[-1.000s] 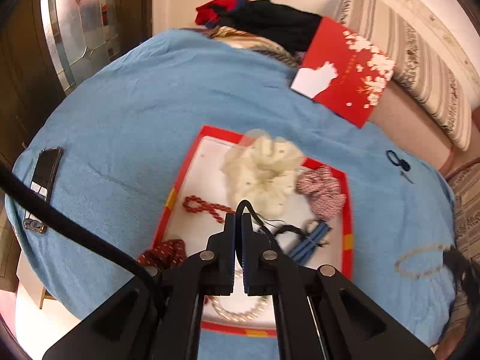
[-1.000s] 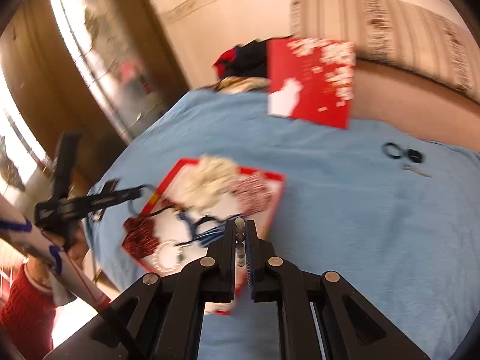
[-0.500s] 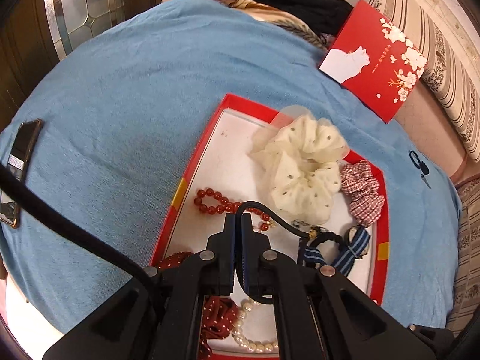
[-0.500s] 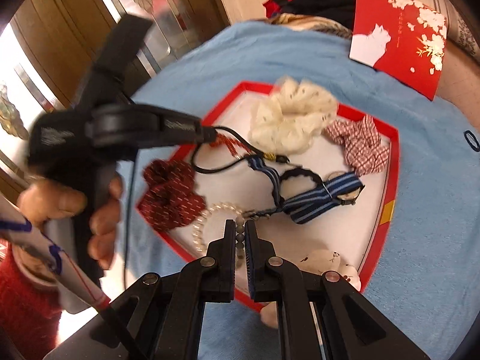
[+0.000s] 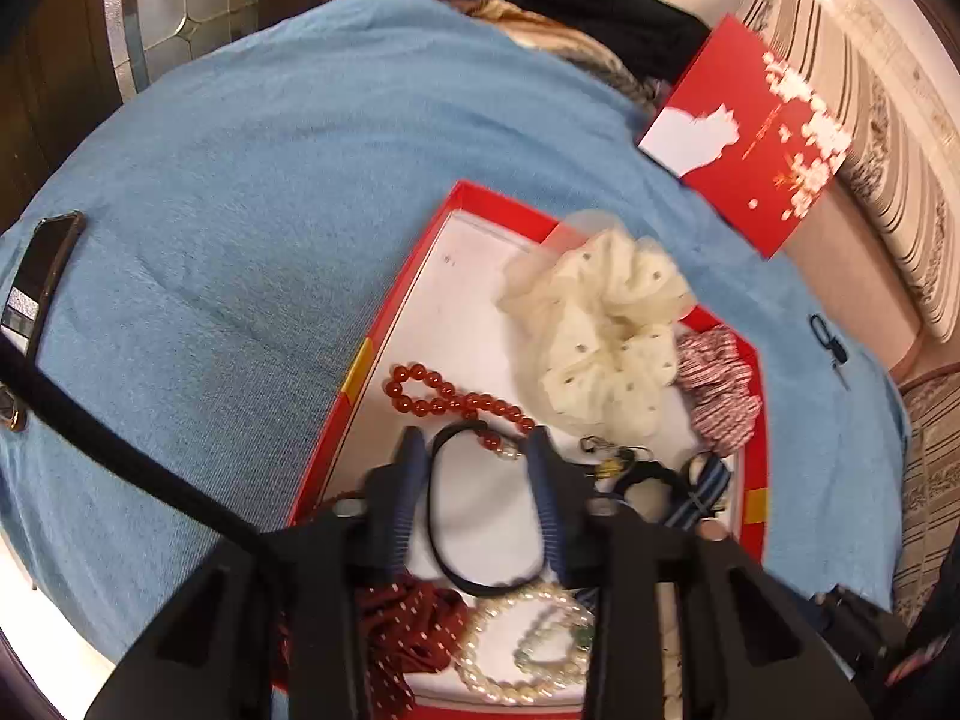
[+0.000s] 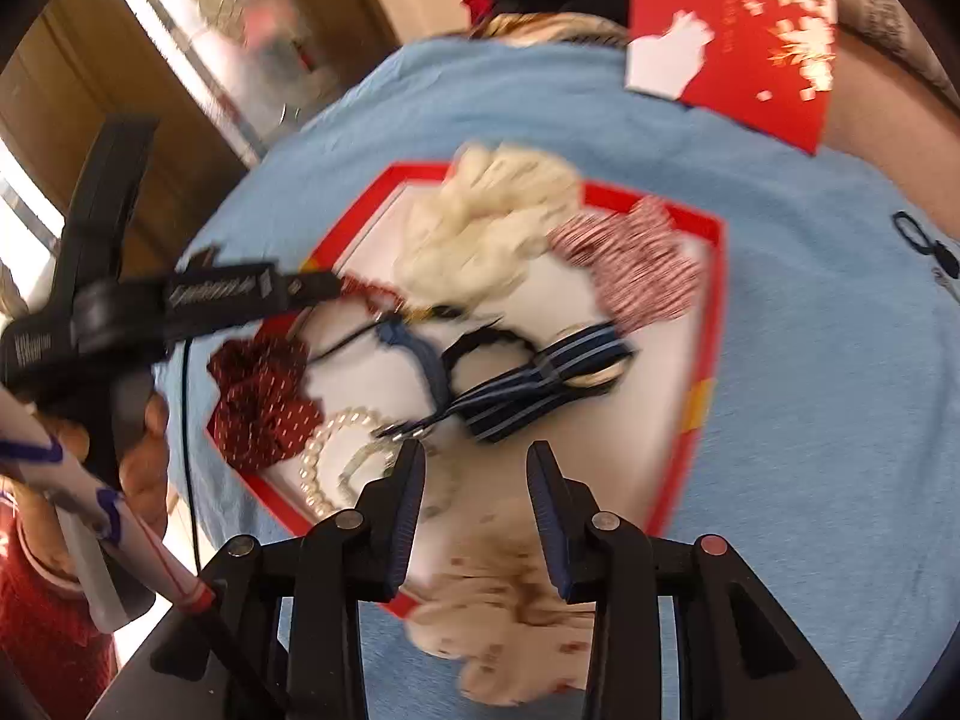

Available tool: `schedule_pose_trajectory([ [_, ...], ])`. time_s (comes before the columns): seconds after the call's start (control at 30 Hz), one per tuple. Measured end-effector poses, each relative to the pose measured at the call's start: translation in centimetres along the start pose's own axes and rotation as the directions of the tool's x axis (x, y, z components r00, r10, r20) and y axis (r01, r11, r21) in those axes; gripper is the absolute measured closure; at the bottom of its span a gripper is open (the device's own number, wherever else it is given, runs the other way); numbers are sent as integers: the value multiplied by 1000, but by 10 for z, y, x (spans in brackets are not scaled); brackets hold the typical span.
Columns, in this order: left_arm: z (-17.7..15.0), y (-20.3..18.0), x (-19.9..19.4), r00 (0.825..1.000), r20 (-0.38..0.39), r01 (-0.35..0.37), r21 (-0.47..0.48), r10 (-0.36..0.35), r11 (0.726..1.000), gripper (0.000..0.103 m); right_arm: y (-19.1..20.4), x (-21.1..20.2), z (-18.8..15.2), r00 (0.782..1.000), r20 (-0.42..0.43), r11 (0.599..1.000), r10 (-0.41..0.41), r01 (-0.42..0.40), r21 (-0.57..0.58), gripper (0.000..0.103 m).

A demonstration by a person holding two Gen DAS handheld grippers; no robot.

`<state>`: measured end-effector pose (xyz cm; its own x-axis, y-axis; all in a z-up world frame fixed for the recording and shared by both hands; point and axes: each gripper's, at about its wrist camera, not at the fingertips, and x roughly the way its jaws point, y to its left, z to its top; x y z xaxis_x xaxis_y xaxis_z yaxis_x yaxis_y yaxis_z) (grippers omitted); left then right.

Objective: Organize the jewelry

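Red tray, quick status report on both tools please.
Left tool opening, black cord loop between its fingers, unpressed. Right tool opening, nothing gripped, over the red tray near edge. Beige scrunchie below it.

Both grippers were clamped a second ago; now the left gripper (image 5: 477, 438) is opening around the black hair tie (image 5: 480, 540), dropped lower over the red tray (image 5: 360, 360). The right gripper (image 6: 477, 456) is opening too, now low above the tray's near edge; nothing lies between its fingers.
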<state>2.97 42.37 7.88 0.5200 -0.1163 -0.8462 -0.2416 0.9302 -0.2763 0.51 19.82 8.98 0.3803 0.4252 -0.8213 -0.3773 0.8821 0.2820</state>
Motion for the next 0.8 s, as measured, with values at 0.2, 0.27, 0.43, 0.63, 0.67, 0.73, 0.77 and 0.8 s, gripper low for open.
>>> schedule_pose_trajectory([
  [0.2, -9, -9, -41, 998, 67, 15, 46, -18, 999, 53, -52, -14, 7, 993, 31, 990, -115, 111, 91, 64],
  [0.27, -18, -8, -57, 994, 111, 6, 60, -13, 998, 51, -60, -11, 9, 991, 26, 987, -129, 126, 100, 65],
  [0.43, -34, 4, -75, 988, 156, -20, 35, 14, 999, 51, -66, 27, 22, 984, -21, 978, -177, 178, 104, 65],
  [0.63, -49, 13, -85, 983, 181, -37, 4, 35, 999, 51, -83, 39, 28, 981, -28, 956, -190, 192, 222, 97],
  [0.67, -51, 13, -86, 982, 185, -36, 4, 34, 999, 51, -82, 37, 26, 979, -26, 954, -203, 204, 220, 97],
  [0.73, -53, 13, -88, 981, 192, -39, 9, 36, 999, 51, -79, 32, 18, 972, -22, 950, -235, 235, 204, 97],
  [0.77, -55, 12, -89, 980, 197, -44, 11, 41, 999, 51, -80, 29, 14, 971, -20, 949, -239, 238, 207, 97],
  [0.8, -56, 12, -89, 979, 199, -44, 11, 41, 999, 51, -81, 25, 9, 971, -19, 947, -237, 235, 220, 96],
])
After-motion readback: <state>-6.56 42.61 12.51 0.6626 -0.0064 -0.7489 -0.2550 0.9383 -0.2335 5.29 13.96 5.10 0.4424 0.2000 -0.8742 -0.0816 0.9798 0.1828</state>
